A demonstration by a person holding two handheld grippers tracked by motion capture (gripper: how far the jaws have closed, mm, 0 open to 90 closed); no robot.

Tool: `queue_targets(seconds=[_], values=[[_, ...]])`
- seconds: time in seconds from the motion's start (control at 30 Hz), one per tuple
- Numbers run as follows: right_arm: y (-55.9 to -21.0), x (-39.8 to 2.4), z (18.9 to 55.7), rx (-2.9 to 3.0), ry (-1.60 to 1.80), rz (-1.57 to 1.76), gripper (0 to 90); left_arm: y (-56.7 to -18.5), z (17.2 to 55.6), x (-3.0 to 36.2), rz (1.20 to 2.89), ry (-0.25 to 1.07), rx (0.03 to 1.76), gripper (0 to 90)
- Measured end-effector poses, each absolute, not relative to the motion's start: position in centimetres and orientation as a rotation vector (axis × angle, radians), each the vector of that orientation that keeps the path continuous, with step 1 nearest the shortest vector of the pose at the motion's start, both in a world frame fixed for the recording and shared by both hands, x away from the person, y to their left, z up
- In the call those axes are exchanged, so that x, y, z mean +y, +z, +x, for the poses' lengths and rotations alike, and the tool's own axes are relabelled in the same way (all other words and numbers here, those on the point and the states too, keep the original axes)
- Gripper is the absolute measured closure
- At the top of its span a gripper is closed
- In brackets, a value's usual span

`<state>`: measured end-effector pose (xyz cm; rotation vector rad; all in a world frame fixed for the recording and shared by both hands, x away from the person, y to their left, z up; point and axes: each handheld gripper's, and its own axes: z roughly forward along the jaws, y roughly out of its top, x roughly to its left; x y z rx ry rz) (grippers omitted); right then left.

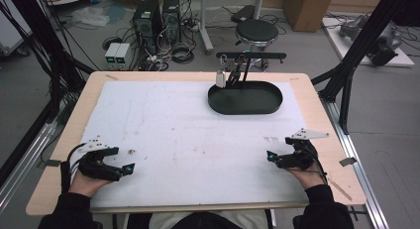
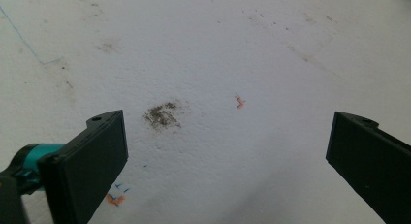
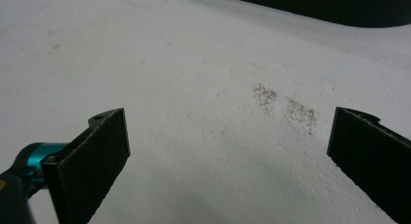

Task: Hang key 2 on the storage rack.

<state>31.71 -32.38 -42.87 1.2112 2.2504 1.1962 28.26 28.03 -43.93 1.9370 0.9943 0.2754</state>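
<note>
A person's hands hold two black grippers over a white foam mat (image 1: 188, 135). My left gripper (image 1: 130, 168) rests near the mat's front left, and in the left gripper view it (image 2: 228, 156) stands open with bare mat between its wide-apart jaws. My right gripper (image 1: 270, 156) sits near the front right, open as well (image 3: 228, 156), nothing between the jaws. A black oval tray (image 1: 245, 97) lies at the back centre-right of the mat; its dark rim (image 3: 339, 8) shows far off in the right gripper view. A small white item (image 1: 221, 79) stands at the tray's back left edge.
The mat covers a wooden table (image 1: 317, 105). A black bar stand (image 1: 250, 55) rises behind the tray. Small dark smudges mark the mat (image 2: 162, 115) (image 3: 286, 105). Beyond the table are a stool (image 1: 256, 31), computer towers (image 1: 147, 18) and cables on the floor.
</note>
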Motion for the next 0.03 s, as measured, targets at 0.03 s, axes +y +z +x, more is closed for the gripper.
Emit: queue_targets(seconds=[0.03], values=[[-42.94,-32.44,31.66,2.249,1.192,1.215,0.7,-43.93,28.28,28.01,1.941,0.275,0.990,1.7]])
